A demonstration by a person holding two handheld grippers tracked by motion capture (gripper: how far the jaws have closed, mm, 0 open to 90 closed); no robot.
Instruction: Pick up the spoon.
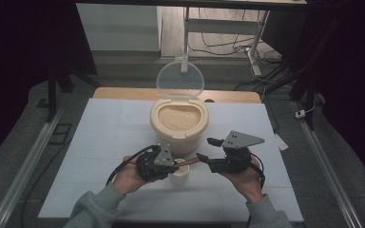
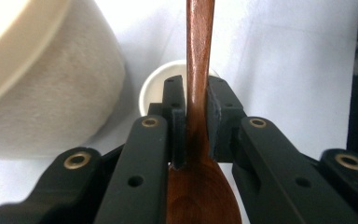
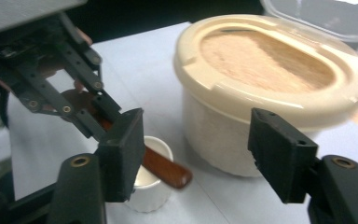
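The left hand-held gripper (image 1: 173, 165) clamps a dark brown wooden spoon (image 2: 199, 60) over the small white cup (image 3: 148, 189) near the open cream rice tub (image 1: 179, 124), so the wide-open right hand-held gripper (image 1: 204, 149) should probably close squarely on its handle.

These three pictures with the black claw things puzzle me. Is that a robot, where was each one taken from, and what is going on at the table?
No robot: a person holds a hand tool with two black jaws in each hand. The high view looks down from above; the other two come from cameras riding on each tool.

The left gripper is shut on a wooden spoon, gripping it just above the bowl. The handle reaches over a small white cup toward the right gripper, whose jaws are open and hold nothing.

On the white table stands a cream tub filled with what looks like rice, its clear lid flipped up behind it.
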